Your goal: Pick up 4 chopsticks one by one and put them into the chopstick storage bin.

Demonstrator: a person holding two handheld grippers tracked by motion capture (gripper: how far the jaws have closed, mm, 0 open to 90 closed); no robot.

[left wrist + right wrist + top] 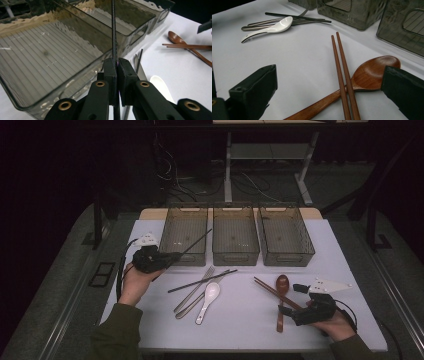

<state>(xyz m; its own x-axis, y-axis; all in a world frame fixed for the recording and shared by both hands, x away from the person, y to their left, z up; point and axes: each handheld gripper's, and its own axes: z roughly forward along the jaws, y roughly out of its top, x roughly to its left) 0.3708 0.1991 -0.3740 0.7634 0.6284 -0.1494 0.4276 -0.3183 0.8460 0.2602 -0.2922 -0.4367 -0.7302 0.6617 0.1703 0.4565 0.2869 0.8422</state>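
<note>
Black chopstick [114,37] clenched in left tongs [117,65] over smoky bin [185,232] (no lettering legible); right tongs [324,82] released

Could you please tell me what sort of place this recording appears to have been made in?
Probably a lab or workshop set up for recording tabletop tasks, not a kitchen. A white-covered table stands in a dark room, loose cables lie on the floor behind it, and three identical clear bins are lined up beside scattered cutlery.

The room is dark, lit mainly over the white table [350,270]. Grey carpet [65,270] surrounds it. At twelve o'clock stands a white-legged desk frame [265,165], with tangled cables [175,175] on the floor at eleven o'clock.
</note>
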